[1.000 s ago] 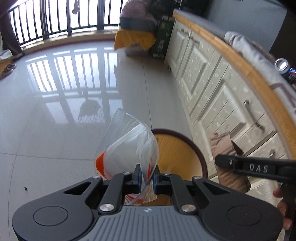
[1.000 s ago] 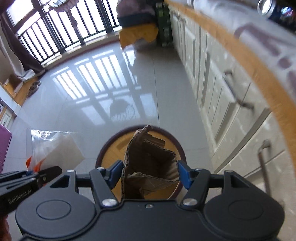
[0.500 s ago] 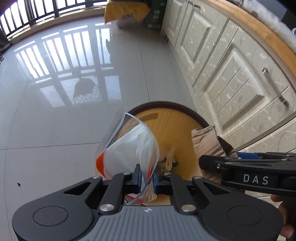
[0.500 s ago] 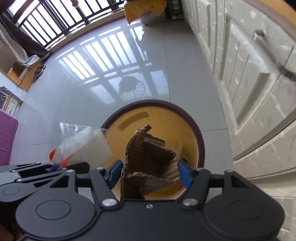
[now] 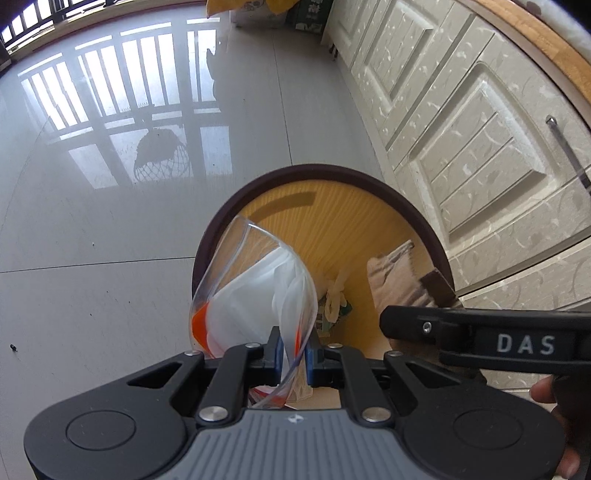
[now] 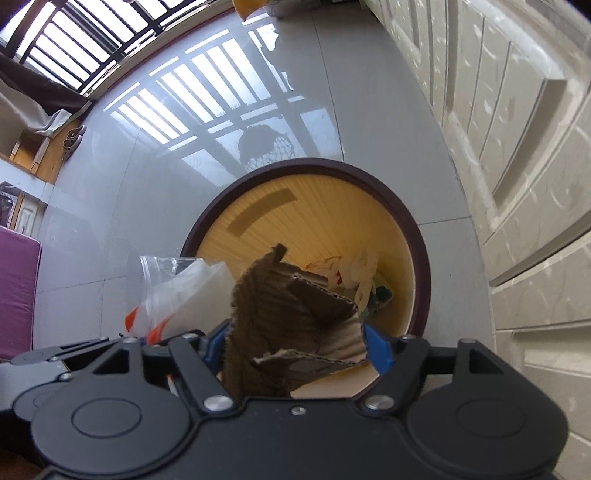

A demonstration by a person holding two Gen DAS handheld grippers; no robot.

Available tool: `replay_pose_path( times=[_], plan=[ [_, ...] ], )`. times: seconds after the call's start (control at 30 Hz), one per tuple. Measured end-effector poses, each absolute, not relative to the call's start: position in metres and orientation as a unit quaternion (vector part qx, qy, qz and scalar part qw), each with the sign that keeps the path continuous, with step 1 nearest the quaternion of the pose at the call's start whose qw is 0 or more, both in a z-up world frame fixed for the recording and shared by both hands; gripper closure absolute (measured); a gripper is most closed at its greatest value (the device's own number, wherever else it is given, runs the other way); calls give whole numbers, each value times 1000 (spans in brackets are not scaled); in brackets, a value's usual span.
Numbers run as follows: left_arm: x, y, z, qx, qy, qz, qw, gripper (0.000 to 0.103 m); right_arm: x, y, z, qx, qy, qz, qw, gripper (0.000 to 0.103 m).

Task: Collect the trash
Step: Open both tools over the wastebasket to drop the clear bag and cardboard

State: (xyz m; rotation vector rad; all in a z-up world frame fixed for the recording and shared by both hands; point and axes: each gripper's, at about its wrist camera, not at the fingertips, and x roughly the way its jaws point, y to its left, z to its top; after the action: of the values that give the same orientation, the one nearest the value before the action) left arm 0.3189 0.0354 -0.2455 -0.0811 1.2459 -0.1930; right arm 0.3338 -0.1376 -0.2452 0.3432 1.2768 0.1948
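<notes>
A round bin [image 5: 317, 171] with a dark rim and yellow inside stands on the floor right below both grippers. My left gripper [image 5: 293, 350] is shut on a clear plastic bag [image 5: 258, 295] with white and orange contents, held over the bin's left rim. My right gripper [image 6: 297, 347] has a crumpled piece of brown cardboard [image 6: 288, 314] between its blue pads, above the bin's mouth [image 6: 295, 164]. Its jaws are opening, and the cardboard's edges still touch both pads. Paper scraps [image 6: 354, 273] lie at the bin's bottom. The bag [image 6: 184, 291] shows to the left of the cardboard.
Cream cabinet doors [image 5: 480, 147] with metal handles run along the right, close to the bin. Glossy grey floor tiles [image 5: 110, 258] spread to the left. A purple mat [image 6: 14, 288] lies far left, and yellow sacks [image 5: 240, 7] sit far back. A hand [image 5: 546, 391] grips the right tool.
Both grippers have come down and tipped toward the bin, which now looks larger. The right jaws have widened around the cardboard. The left stays shut on the bag.
</notes>
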Motion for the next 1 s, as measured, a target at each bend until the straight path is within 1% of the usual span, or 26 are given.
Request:
replay_pose_path(
  times=[0.03,0.27,0.33,0.5,0.53,0.57,0.63,0.7,0.77,1.0],
  plan=[
    [320,35,-247,-37,583,-91,807,91,334,-138,-247,164,594,92,782,18],
    [325,30,-252,-19,583,-94,807,91,335,-140,-253,172,605,90,772,9],
    [325,29,-253,-15,581,-95,808,91,335,-142,-252,170,607,84,772,5],
    [323,25,-254,5,577,-99,810,89,334,-145,-252,156,614,71,770,2],
    [323,24,-255,11,577,-98,811,83,332,-144,-251,154,616,70,770,0],
    [323,24,-255,16,577,-97,811,73,332,-145,-251,151,617,69,769,0],
    [322,24,-256,24,578,-95,810,65,332,-144,-250,142,619,68,769,0],
    [321,24,-256,32,580,-97,808,62,331,-145,-250,136,622,66,768,0],
    [320,24,-255,39,581,-98,807,55,330,-146,-250,129,624,65,768,0],
    [315,26,-252,47,587,-97,803,47,327,-146,-244,107,620,65,775,0]
  ],
)
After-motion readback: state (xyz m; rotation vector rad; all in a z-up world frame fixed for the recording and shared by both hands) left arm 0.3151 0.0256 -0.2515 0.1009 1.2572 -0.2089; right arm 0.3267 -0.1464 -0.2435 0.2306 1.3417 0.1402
